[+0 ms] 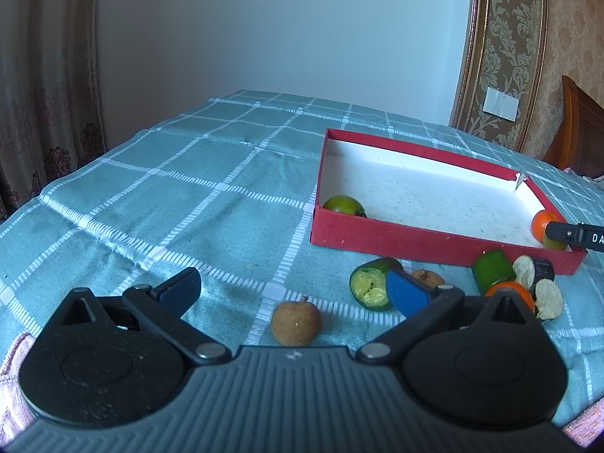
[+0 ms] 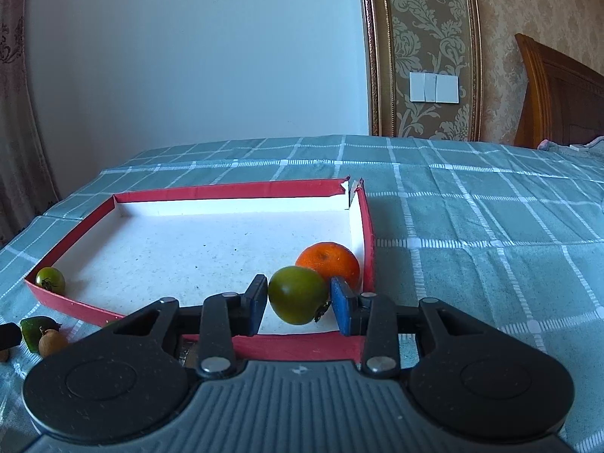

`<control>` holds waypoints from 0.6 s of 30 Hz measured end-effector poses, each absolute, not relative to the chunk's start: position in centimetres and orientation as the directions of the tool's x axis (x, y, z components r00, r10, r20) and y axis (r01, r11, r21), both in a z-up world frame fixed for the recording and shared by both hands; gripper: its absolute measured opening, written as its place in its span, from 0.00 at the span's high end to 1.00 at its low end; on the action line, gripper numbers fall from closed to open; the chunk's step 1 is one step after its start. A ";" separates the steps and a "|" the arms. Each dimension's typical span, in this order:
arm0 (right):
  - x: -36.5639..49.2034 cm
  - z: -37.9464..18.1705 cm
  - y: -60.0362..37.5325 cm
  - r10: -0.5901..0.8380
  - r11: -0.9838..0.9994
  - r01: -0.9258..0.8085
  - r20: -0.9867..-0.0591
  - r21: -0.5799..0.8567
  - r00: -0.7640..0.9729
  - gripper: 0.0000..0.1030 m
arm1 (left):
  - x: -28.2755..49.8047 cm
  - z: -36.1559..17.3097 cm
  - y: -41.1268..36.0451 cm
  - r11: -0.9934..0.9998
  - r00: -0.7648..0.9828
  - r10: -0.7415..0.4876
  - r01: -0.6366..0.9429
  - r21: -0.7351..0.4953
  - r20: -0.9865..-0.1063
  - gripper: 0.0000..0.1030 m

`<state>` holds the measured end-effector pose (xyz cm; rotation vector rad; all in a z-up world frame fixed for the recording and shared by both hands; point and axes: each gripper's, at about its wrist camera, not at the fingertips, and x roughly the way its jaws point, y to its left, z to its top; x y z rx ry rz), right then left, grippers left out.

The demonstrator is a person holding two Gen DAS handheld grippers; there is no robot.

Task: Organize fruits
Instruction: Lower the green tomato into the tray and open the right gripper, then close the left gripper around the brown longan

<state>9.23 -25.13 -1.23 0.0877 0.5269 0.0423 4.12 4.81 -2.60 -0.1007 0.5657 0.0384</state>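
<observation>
Right tongs [image 2: 298, 300]: blue pads close on either side of a green tomato [image 2: 298, 294]; the left pad touches it, and at the right pad contact looks likely but I cannot tell for sure. The tomato sits just inside the box's near right corner.
Left tongs [image 1: 290, 290]: spread wide, holding nothing, low above the tabletop [image 1: 170, 196].
Box [image 2: 309, 347]: shallow, red outside, white inside, torn at its far right corner; in the left view it lies at 1 o'clock from the left tongs.
Orange [image 2: 328, 264]: in the box, touching the tomato at its 1 o'clock, near the right wall.
Second tomato [image 1: 343, 204]: green, alone in the box's near left corner.
Brown fruit [image 1: 296, 322]: round, on the cloth between the open left tongs, touching neither pad.
Green piece [image 1: 372, 283]: cut end showing pale flesh, just behind the right pad of the left tongs.
Cluster at 2 o'clock: green cylinder [image 1: 492, 270], another orange [image 1: 509, 292], pale crinkled slices [image 1: 549, 298], all outside the box beside its front wall.
Cloth: teal with white checks.
</observation>
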 end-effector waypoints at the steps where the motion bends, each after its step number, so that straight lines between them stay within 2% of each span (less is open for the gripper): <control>1: 9.1 -1.1 -25.2 0.059 0.995 -0.013 -0.496 0.095 0.866 0.65 | 4.1 -2.6 4.8 0.994 0.843 0.010 -0.066 -0.084 -0.537 0.00; 8: 5.9 0.2 -26.1 0.050 0.993 0.000 -0.426 0.117 0.903 0.65 | 4.1 -2.6 4.9 0.994 0.843 0.012 -0.069 -0.086 -0.538 0.00; 10: 4.3 0.4 -27.0 0.048 0.987 0.020 -0.403 0.161 0.914 0.57 | 4.2 -2.6 4.9 0.994 0.843 0.012 -0.069 -0.086 -0.538 0.00; 12: 2.7 0.1 -27.7 0.036 0.976 0.049 -0.380 0.212 0.924 0.37 | 4.1 -2.6 4.9 0.994 0.843 0.012 -0.070 -0.088 -0.537 0.00; 18: 1.0 -1.5 -28.4 0.019 0.958 0.091 -0.373 0.273 0.928 0.35 | 3.9 -2.6 4.9 0.993 0.844 0.022 -0.080 -0.085 -0.536 0.00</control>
